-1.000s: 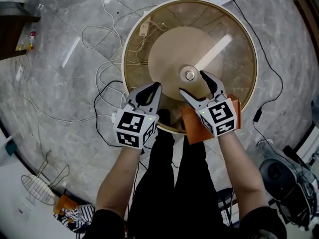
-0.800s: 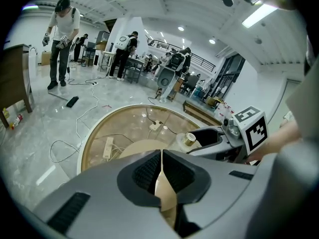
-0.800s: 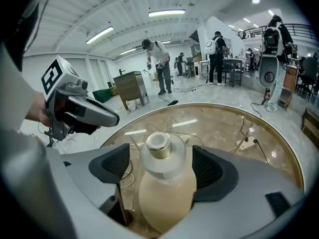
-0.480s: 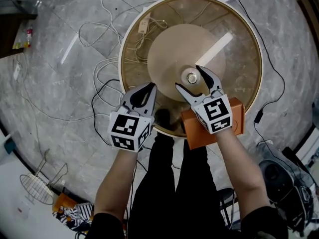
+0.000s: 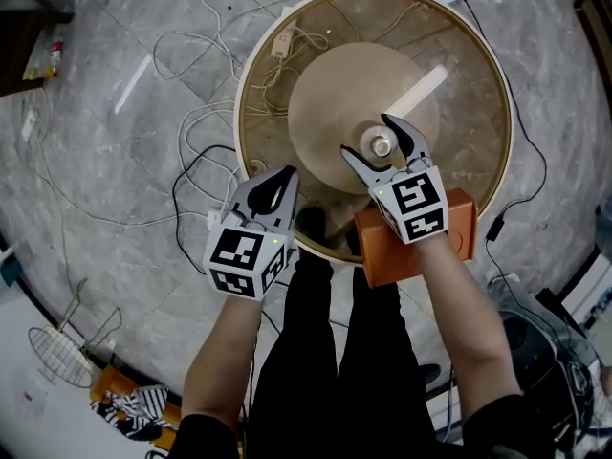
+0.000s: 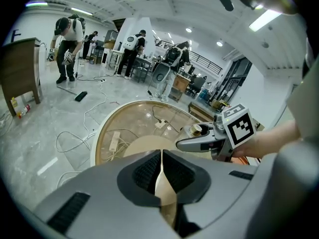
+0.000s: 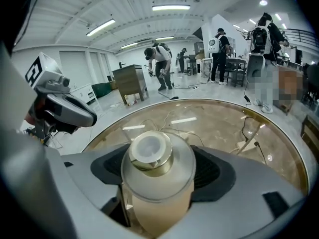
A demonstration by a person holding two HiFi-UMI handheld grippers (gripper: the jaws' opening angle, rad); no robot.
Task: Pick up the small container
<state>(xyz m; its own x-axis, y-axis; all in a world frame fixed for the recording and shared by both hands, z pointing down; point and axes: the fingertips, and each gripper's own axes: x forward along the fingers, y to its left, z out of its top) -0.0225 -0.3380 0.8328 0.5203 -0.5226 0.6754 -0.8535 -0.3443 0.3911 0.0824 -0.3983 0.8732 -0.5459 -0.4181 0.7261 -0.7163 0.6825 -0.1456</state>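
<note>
The small container is a frosted jar with a gold collar and a white cap. It stands near the middle of the round glass table. My right gripper is open, and its two jaws straddle the jar closely, one on each side. In the right gripper view the jar fills the gap between the dark pads. My left gripper is shut and empty, at the table's near left edge. In the left gripper view its jaws meet in a thin line, and the right gripper shows beyond them.
Under the glass top are a tan disc base, a power strip and cables. An orange box sits below the table's near edge by my right forearm. Loose cables lie on the marble floor at the left. People work far off.
My right gripper has moved forward until the jar stands between its jaws; the jaw gap looks unchanged. The left gripper has drifted slightly back toward the table's edge.
</note>
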